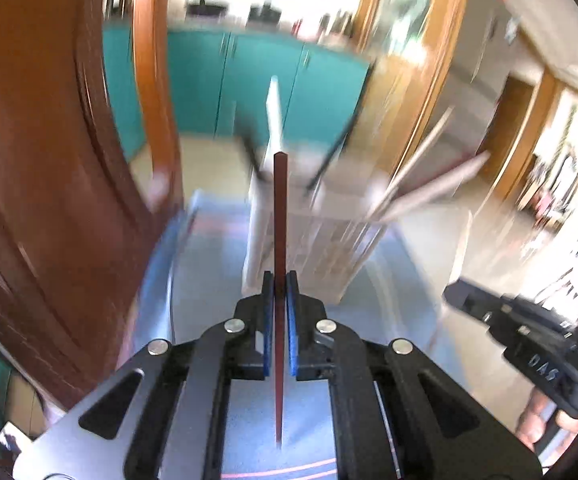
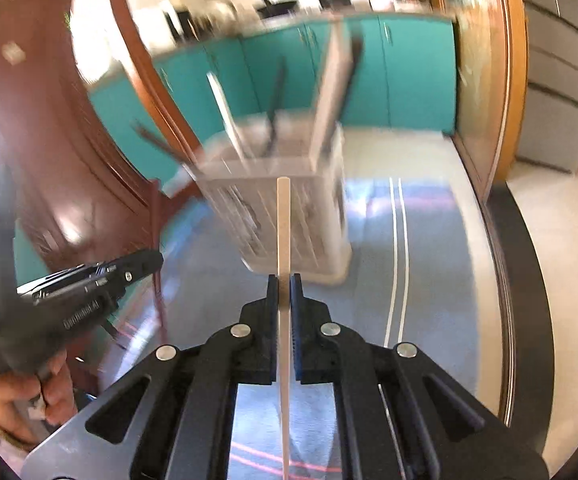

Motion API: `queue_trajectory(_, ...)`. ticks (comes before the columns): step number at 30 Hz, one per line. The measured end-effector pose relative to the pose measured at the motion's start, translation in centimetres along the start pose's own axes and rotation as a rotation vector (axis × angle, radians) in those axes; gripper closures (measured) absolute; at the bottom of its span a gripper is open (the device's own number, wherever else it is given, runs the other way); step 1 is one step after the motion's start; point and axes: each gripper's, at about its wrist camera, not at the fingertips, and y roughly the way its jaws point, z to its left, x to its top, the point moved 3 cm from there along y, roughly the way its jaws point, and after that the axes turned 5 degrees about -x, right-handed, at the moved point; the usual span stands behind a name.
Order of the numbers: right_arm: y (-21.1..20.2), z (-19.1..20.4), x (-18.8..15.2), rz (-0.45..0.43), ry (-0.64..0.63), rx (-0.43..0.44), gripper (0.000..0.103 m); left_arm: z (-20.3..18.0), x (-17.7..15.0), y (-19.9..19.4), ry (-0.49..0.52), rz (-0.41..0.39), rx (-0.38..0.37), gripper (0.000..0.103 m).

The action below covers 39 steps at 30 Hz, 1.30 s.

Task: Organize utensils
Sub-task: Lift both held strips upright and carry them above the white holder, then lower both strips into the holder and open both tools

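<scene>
The left tool (image 1: 280,280) clamps a dark red chopstick (image 1: 280,216) between its blue pads (image 1: 292,320), the stick running straight up the middle of the left wrist view, its blunt end rising past the fingertips and its thin point trailing back over the tool's body. The right tool (image 2: 284,282) grips a pale chopstick (image 2: 284,220) the same way, pinched between its pads (image 2: 296,320) and standing along the centre of the right wrist view.

Ahead of both tools stands a white slatted holder (image 2: 289,216) on a glossy blue worktop (image 2: 429,280); its outline is smeared by motion blur. Several utensils already lean out of its top: dark handles (image 2: 275,112) and pale sticks (image 2: 329,92), though the blur hides which compartment each one sits in. In the left wrist view the red chopstick's upper end overlaps the holder (image 1: 329,248), and two pale sticks (image 1: 429,184) fan out to the right of it. In the right wrist view the pale chopstick's tip reaches the holder's near rim; whether it touches cannot be told.

Each tool also appears at the edge of the other's view, held in a bare hand (image 2: 21,396). Teal cabinets (image 2: 409,72) and a reddish wooden door (image 1: 41,160) fill the background.
</scene>
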Motion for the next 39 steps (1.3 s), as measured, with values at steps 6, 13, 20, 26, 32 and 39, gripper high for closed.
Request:
queue_trajectory(6,-8.6,1.3,6.5,-0.273,0.005,0.065,0.097,-1.4,8.5,-8.0,0.01,-0.4,-0.018,0.096)
queue_trajectory(13,-11.4,0.5,12.2,-0.616,0.059,-0.026,0.097,0.8,11.3,-1.6,-0.027,-0.495,0.073,0.096)
queue_trajectory(20,-2.4,-0.9,11.2,-0.509,0.047,-0.11,0.097,1.2,10.6,5.1,-0.01,-0.371,0.091,0.096)
queue_trajectory(26,1.0,0.5,10.0,-0.419,0.0,-0.118,0.096,0.3,9.7,5.2,0.02,-0.331,0.091,0.096)
queue_trajectory(32,-2.6,1.6,8.5,-0.485,0.009,-0.121,0.058,-0.6,8.1,1.4,0.06,-0.37,0.084,0.077)
queue_trajectory(39,-8.4,1.2,6.1,-0.605,0.038,-0.13,0.024,-0.8,2.2,-3.4,0.139,-0.449,0.15,0.036)
